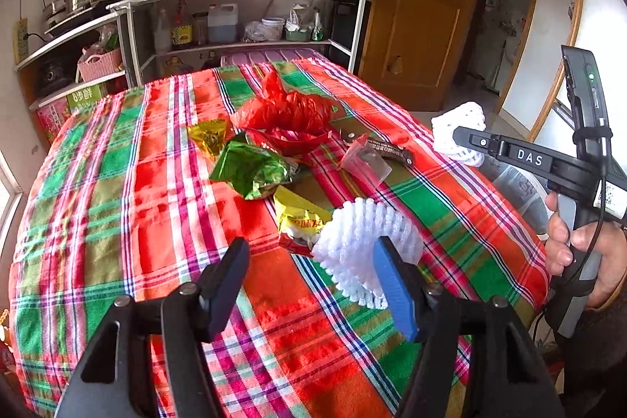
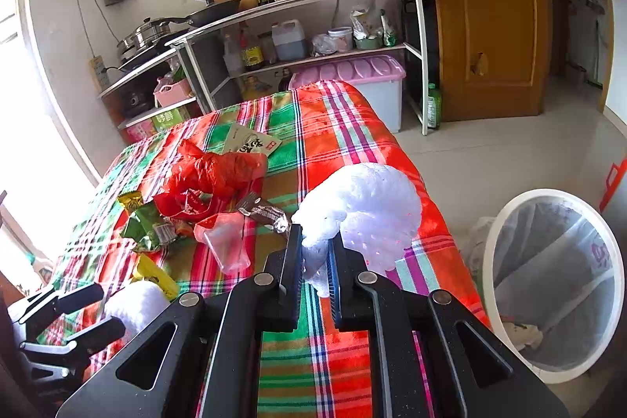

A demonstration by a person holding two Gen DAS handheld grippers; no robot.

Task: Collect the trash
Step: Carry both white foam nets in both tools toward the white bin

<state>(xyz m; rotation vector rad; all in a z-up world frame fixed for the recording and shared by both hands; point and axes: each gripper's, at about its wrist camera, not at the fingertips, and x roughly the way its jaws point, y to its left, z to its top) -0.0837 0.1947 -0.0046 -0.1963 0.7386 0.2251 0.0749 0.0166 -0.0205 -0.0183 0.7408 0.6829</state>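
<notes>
Surface [image 2: 325, 128]: draped in a red-and-green plaid cloth, with the trash strewn across its middle.
Bin [image 2: 490, 261]: white-rimmed, lined with a clear bag, standing on the floor just beside the surface's right edge.
Red plastic bag [image 1: 286, 112]: crumpled at the far side of the heap, with green, gold and yellow wrappers lying near it.
Second foam net [image 1: 352, 249]: white, resting on the cloth, touching the yellow wrapper [image 1: 298, 218].
Right hand-held gripper [image 2: 315, 253]: jaws narrow, pinching a white foam net [image 2: 364, 206] held above the surface's edge.
Left hand-held gripper [image 1: 313, 269]: jaws wide, low over the second net, nothing held.
Step in hand: likely carrying the pinched net to the bin.
Next move: probably swing right over the rim and release; the left needs both pads around its net before closing.
</notes>
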